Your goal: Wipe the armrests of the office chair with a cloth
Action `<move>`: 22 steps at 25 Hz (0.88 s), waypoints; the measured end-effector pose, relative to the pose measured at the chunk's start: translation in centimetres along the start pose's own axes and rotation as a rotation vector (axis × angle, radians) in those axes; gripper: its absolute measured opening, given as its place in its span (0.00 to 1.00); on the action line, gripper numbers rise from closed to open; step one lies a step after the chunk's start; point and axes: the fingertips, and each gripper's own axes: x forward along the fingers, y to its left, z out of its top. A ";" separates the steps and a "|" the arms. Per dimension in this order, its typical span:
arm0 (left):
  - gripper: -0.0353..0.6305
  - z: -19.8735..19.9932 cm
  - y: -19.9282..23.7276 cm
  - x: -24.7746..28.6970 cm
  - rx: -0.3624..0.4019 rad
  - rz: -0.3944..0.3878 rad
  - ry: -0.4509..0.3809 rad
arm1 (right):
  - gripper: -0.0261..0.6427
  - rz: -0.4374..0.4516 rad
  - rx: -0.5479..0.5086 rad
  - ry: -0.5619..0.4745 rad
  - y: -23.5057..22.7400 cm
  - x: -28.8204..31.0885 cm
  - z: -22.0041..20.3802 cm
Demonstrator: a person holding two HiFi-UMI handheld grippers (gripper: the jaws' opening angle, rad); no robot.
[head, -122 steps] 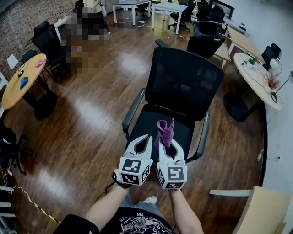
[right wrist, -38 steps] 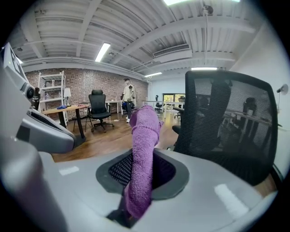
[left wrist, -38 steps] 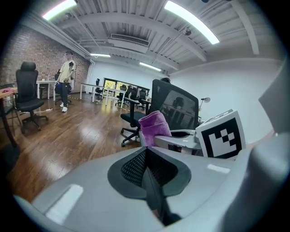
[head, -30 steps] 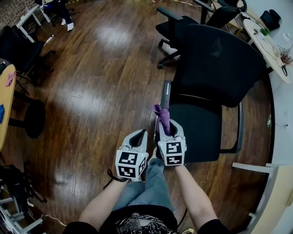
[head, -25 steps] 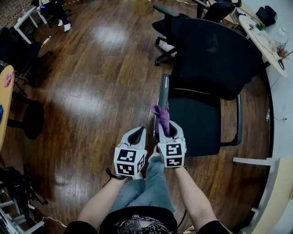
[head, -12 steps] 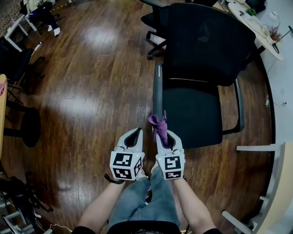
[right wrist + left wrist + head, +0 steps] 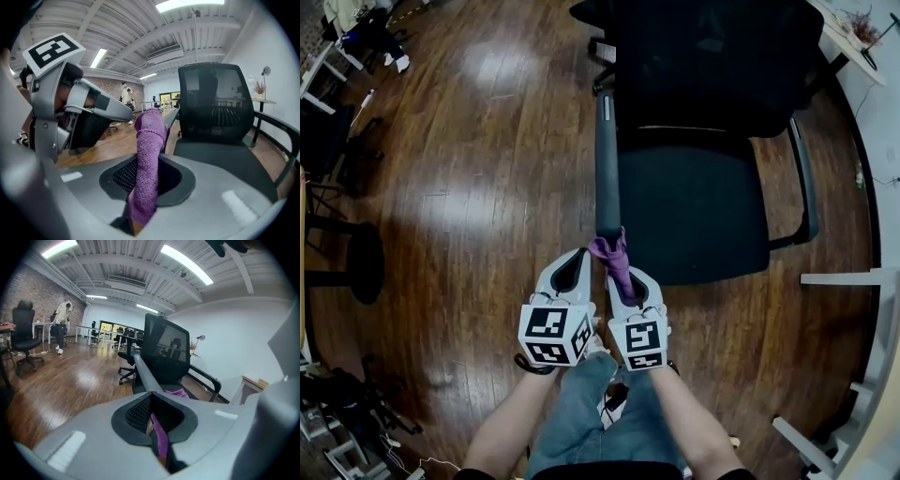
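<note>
The right gripper clamps the purple cloth upright, so its tuft sits at the near end of the office chair's left armrest, apparently for wiping. The left gripper, jaws together and empty, sits just left, out of the way.

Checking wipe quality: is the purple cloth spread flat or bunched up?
Bunched: the purple cloth stands as a narrow roll, clamped in the right gripper.
</note>
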 end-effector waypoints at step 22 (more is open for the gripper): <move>0.06 0.6 -0.3 -0.3 0.009 -0.009 0.036 | 0.15 -0.016 0.026 -0.003 -0.5 -1.1 1.7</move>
